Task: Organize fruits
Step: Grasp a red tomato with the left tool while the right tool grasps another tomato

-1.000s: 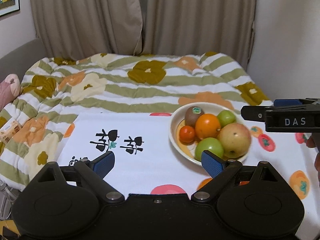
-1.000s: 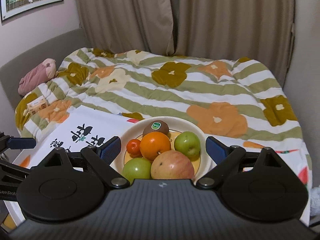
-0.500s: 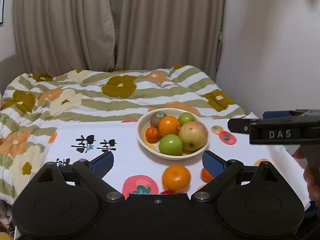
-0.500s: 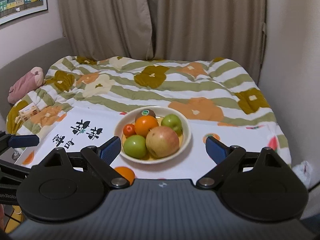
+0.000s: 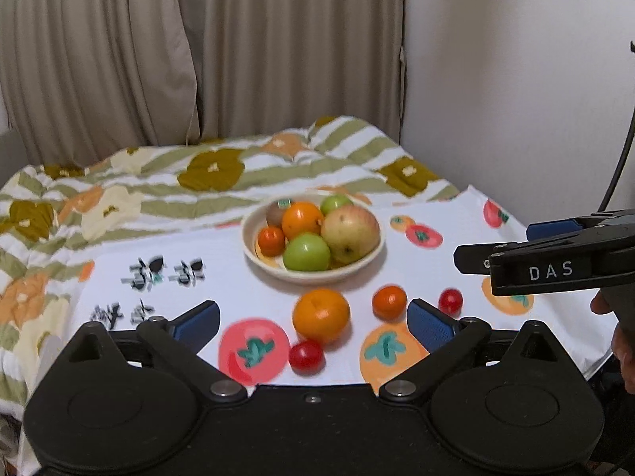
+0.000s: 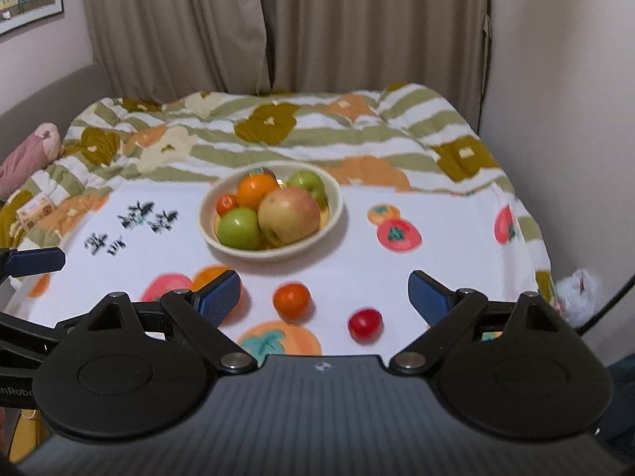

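Note:
A cream bowl [image 5: 250,246] [image 6: 206,218] stands on a white fruit-print cloth [image 5: 222,254], holding a large apple [image 5: 350,233], two green apples, an orange, a small tangerine and a kiwi. In front of it lie loose fruits: an orange [image 5: 321,314], a tangerine [image 5: 389,302] [image 6: 291,301] and two red tomatoes [image 5: 305,355] [image 6: 365,324]. My left gripper [image 5: 313,319] hovers near the cloth's front edge, jaws opening wide, gripping nothing. My right gripper [image 6: 323,293] is open and empty. It also shows sideways at the right of the left wrist view.
The cloth lies on a bed with a striped flower quilt [image 6: 278,135]. Curtains [image 5: 198,59] hang behind and a white wall [image 5: 516,99] closes the right side. A pink soft toy [image 6: 27,154] lies far left, and a crumpled bag [image 6: 575,289] sits past the cloth's right edge.
Both grippers have drawn back from the bowl, which looks smaller and farther. The loose orange, tangerine and tomatoes in front of it have come into view.

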### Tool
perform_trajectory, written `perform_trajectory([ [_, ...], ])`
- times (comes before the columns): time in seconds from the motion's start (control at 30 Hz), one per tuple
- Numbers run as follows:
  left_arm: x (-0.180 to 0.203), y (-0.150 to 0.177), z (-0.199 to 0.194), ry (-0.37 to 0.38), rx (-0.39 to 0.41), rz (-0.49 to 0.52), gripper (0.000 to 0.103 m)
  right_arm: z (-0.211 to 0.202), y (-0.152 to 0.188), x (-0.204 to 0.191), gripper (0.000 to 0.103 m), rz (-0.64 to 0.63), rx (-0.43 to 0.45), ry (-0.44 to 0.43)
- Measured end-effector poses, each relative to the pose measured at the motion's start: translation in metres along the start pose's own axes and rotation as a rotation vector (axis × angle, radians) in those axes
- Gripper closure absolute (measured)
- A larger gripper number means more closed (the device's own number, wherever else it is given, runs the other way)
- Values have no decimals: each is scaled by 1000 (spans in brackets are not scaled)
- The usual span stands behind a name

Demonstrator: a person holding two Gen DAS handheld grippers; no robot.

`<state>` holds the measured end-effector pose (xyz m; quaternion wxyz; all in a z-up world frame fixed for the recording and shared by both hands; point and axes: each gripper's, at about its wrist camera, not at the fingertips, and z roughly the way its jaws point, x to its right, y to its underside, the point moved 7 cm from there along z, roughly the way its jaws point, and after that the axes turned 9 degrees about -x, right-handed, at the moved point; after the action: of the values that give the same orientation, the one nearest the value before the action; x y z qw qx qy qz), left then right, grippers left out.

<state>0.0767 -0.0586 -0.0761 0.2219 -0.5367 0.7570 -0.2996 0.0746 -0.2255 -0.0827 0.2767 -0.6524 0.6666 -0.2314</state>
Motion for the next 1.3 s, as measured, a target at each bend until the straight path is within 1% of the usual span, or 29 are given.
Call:
perform_trajectory([
  [0.13, 4, 9, 19, -22, -43, -35, 1, 18, 9, 8, 0, -7, -33, -12],
  [0.27, 6, 15, 42, -45, -91, -99, 2, 45, 15, 18, 0, -65, -70, -14],
  [0.33, 7, 18, 57, -68, -122, -120, 5, 56, 17, 24, 0, -87, -85, -20],
  [0.4, 7, 19, 69, -89, -150, -132, 12, 68, 19, 31, 0, -98, -100, -32],
  [0.53, 7, 20, 90, -129, -187, -149, 14, 90, 22, 43, 0, -115, -135, -53],
  [0.57, 6, 20, 95, -138, -196, -150, 17, 95, 23, 45, 0, -120, -144, -59],
  [0.67, 5, 23, 109, -157, -233, -151, 31, 108, 24, 48, 1, -145, -168, -74],
  [0.73, 5, 26, 116, -166, -255, -154, 34, 115, 25, 49, 6, -165, -182, -82],
  [0.83, 6, 31, 123, -181, -273, -145, 36, 122, 27, 48, 8, -192, -202, -94],
  [0.97, 10, 32, 124, -195, -261, -120, 38, 128, 30, 47, 11, -216, -219, -112],
  [1.07, 14, 31, 124, -190, -258, -91, 47, 131, 32, 47, 14, -225, -230, -118],
  [1.13, 16, 29, 124, -197, -258, -74, 48, 132, 33, 46, 20, -232, -239, -123],
  [1.17, 16, 29, 125, -199, -258, -70, 50, 132, 34, 45, 21, -237, -243, -124],
  [1.23, 14, 30, 124, -209, -261, -71, 58, 133, 34, 45, 23, -239, -247, -127],
  [1.27, 13, 30, 124, -216, -263, -71, 64, 133, 35, 45, 23, -237, -247, -129],
  [1.3, 11, 29, 124, -217, -265, -72, 65, 133, 34, 46, 23, -234, -246, -129],
])
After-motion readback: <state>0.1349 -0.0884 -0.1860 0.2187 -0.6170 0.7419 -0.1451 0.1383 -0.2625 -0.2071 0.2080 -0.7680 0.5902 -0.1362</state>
